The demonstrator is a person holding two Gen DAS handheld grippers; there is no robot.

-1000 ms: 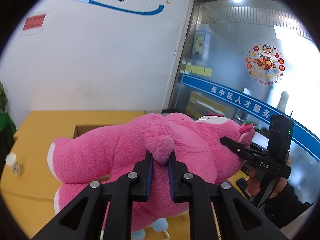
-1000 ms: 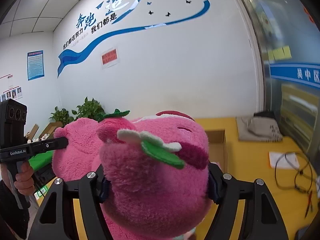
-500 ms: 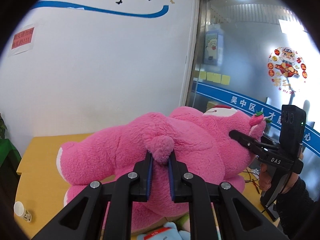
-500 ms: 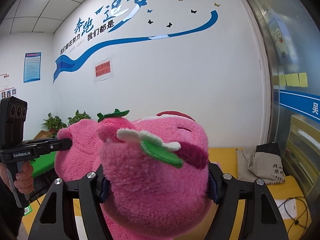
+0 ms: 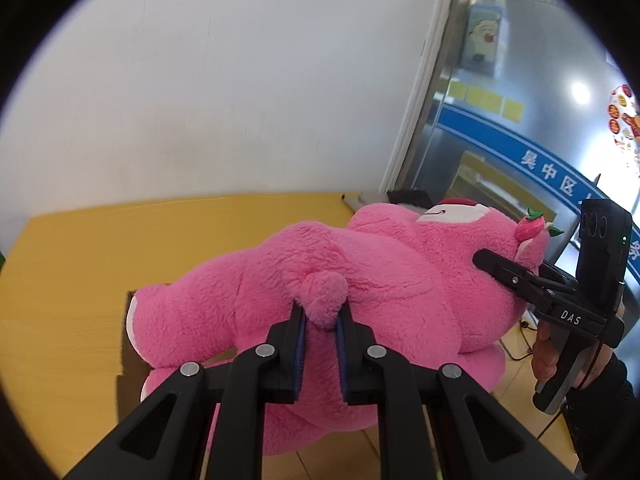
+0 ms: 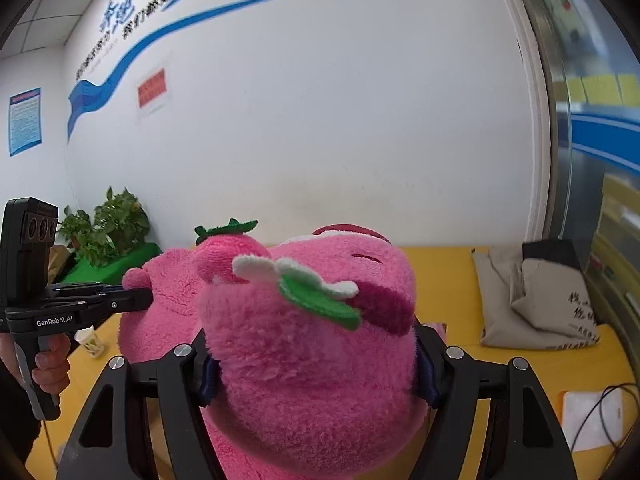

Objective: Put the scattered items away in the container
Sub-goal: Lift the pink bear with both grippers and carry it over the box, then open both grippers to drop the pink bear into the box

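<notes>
A large pink plush bear (image 5: 380,280) hangs between both grippers above the yellow table (image 5: 120,248). My left gripper (image 5: 320,320) is shut on the bear's small round tail. My right gripper (image 6: 312,364) is shut on the bear's head (image 6: 312,360), with the strawberry ear (image 6: 224,244) on top; it also shows in the left wrist view (image 5: 496,264) at the bear's head. A cardboard box (image 5: 130,360) sits under the bear's left end, mostly hidden. The left gripper shows in the right wrist view (image 6: 136,300) at the bear's rear.
A beige cloth bag (image 6: 536,300) lies at the back right of the table. A white paper and black cables (image 6: 592,412) lie at the right. A small bottle (image 6: 90,340) stands on the left. Potted plants (image 6: 108,228) are behind. A wall is close behind the table.
Both grippers, still holding the bear, have tilted downward and lowered it. The cardboard box has come into view under the bear's left end.
</notes>
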